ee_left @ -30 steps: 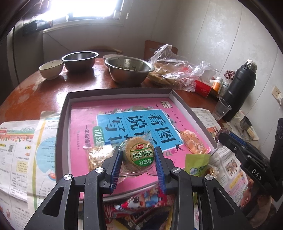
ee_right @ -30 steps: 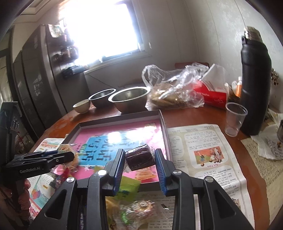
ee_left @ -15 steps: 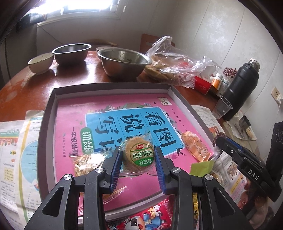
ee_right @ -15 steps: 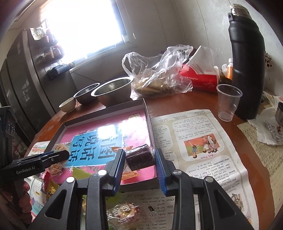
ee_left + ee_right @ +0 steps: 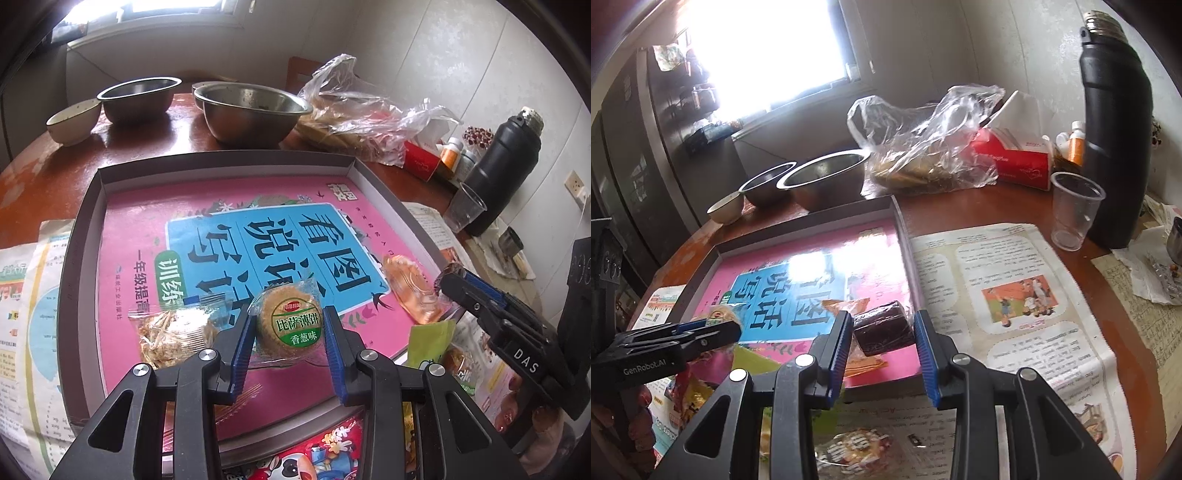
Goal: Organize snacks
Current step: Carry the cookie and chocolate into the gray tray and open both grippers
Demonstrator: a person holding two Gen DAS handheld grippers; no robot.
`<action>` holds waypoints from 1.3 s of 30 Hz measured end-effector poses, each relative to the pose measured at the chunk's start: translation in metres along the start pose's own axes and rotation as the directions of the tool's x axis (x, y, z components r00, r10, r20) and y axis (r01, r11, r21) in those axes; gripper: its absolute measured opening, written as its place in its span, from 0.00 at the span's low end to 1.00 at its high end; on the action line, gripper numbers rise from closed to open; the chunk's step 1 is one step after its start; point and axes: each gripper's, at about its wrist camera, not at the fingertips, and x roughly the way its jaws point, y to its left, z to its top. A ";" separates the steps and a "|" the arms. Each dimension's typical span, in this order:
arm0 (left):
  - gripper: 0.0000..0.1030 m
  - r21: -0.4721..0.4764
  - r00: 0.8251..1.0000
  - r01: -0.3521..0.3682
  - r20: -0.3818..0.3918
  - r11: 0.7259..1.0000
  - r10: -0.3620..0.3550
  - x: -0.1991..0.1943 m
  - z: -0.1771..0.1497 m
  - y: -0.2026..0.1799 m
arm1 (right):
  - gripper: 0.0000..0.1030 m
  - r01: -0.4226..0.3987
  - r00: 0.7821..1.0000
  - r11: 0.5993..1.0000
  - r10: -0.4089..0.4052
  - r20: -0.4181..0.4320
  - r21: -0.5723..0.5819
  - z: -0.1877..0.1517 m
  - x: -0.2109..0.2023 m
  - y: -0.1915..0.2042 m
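My left gripper (image 5: 290, 332) is shut on a round wrapped biscuit with a green label (image 5: 290, 325), held just above the near part of a grey tray (image 5: 79, 258) lined with a pink book. A clear pack of crisp snacks (image 5: 170, 334) and an orange wrapped snack (image 5: 410, 286) lie in the tray. My right gripper (image 5: 882, 332) is shut on a dark brown wrapped cake (image 5: 884, 326) over the tray's near right corner (image 5: 905, 236). It also shows at the right of the left wrist view (image 5: 476, 295).
Loose snack packs lie on newspaper in front of the tray (image 5: 314, 454), (image 5: 857, 450). Two steel bowls (image 5: 251, 110), a small bowl (image 5: 74, 120), a plastic bag of food (image 5: 369, 118), a plastic cup (image 5: 1075, 210) and a black flask (image 5: 1115, 147) stand behind and to the right.
Both grippers moved forward over the tray, each still holding its snack. The tray now fills more of both views.
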 end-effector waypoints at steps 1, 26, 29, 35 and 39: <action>0.37 0.001 1.000 0.000 0.000 1.000 0.000 0.000 0.000 0.000 | 0.34 0.001 1.000 1.000 -0.001 -0.004 -0.006 0.000 0.001 0.002; 0.38 0.000 1.000 0.015 -0.018 1.000 -0.015 0.001 -0.002 0.001 | 0.34 -0.027 0.999 0.999 0.027 -0.019 0.017 -0.003 -0.001 0.002; 0.38 -0.004 1.000 0.020 -0.018 1.000 -0.020 0.001 -0.002 0.001 | 0.34 -0.028 0.999 0.999 0.028 -0.015 0.018 -0.003 -0.003 0.002; 0.38 -0.012 1.000 0.019 -0.016 1.000 -0.020 0.000 -0.002 0.003 | 0.34 -0.031 0.999 0.999 0.031 -0.013 0.017 -0.003 -0.005 0.002; 0.43 -0.010 1.000 -0.010 -0.009 1.000 0.010 -0.001 -0.001 0.006 | 0.34 -0.028 0.999 0.999 0.029 -0.015 0.019 -0.004 -0.006 0.002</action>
